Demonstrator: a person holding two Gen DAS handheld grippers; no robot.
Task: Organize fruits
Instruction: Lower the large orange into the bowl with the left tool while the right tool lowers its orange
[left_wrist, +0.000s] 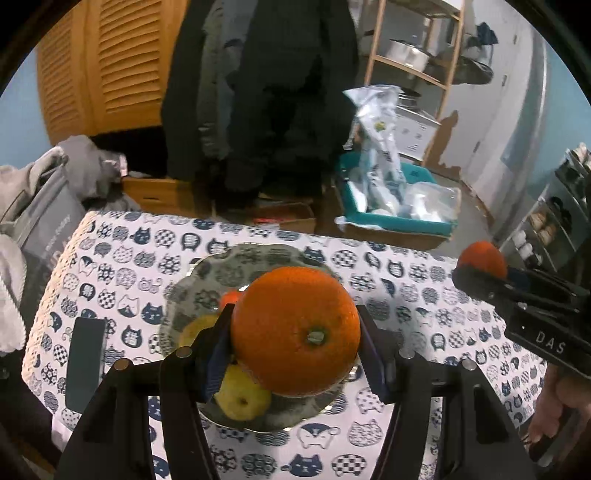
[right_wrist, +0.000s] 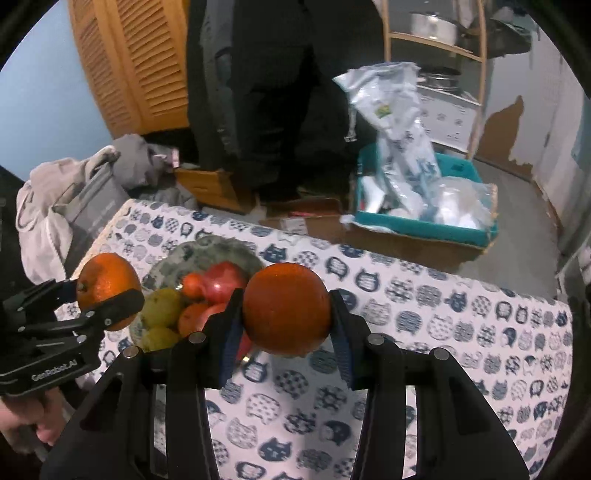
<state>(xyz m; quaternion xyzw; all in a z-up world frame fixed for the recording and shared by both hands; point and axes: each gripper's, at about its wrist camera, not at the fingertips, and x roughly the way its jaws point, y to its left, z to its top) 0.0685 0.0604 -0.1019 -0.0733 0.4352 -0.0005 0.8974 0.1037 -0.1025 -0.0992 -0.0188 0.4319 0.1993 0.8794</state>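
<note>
We see a table under a cat-print tablecloth (right_wrist: 406, 314), with a teal bin (right_wrist: 424, 221) of bags on the floor behind. Our left gripper (left_wrist: 295, 332) is clamped on a large orange (left_wrist: 295, 330), held above the patterned plate (left_wrist: 192, 284) where yellow pears (left_wrist: 242, 397) lie. Our right gripper (right_wrist: 286, 314) grips a second orange (right_wrist: 286, 308) over the cloth, just beside that plate of apples (right_wrist: 223, 277), tangerines and pears

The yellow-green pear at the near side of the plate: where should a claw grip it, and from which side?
Probably grip the pear across its widest part, coming down from above on the near rim of the plate. It lies on its side, and other fruit crowds its far side.
</note>
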